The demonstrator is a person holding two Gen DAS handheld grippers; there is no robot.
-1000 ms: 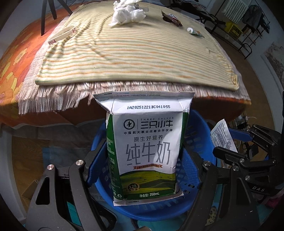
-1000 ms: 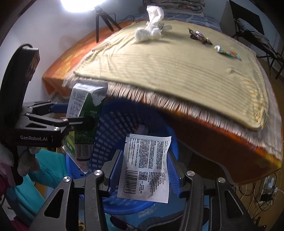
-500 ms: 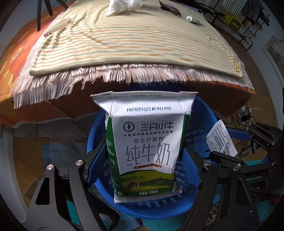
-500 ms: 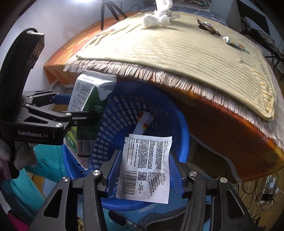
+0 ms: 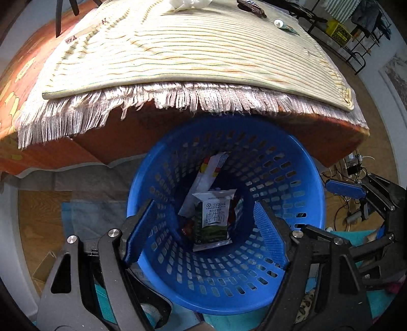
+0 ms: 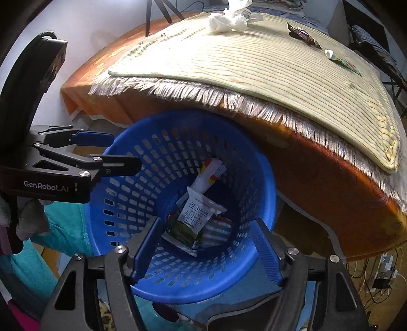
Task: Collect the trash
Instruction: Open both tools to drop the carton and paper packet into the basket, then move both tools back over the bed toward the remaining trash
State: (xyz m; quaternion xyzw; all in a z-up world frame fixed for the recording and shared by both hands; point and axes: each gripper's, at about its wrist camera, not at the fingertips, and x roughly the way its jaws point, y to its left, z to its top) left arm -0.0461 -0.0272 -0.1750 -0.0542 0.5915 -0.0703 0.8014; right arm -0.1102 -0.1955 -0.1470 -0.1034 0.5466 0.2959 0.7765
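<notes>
A blue perforated basket [image 5: 300, 183] [image 6: 132, 193] stands on the floor against the bed's edge. A green and white milk carton [image 5: 212, 221] [image 6: 193, 219] lies at its bottom among other wrappers, with a white packet [image 5: 208, 175] [image 6: 209, 175] leaning behind it. My left gripper [image 5: 204, 234] [image 6: 101, 150] is open and empty above the basket's near rim. My right gripper [image 6: 207, 247] is open and empty over the basket too. Crumpled tissue [image 6: 229, 19], a dark wrapper [image 6: 302, 35] and a small tube [image 6: 340, 59] lie on the bed.
The striped fringed blanket [image 5: 198, 48] [image 6: 267, 68] covers the orange bed and overhangs the basket. A teal cloth [image 6: 63, 219] lies on the floor at the left. Cables and a power strip [image 6: 381, 270] sit at the lower right. A paper strip [image 5: 84, 31] lies on the blanket's far left.
Both grippers have opened. The milk carton has dropped from the left gripper and the white printed packet from the right gripper into the basket. Both cameras now look down into the basket.
</notes>
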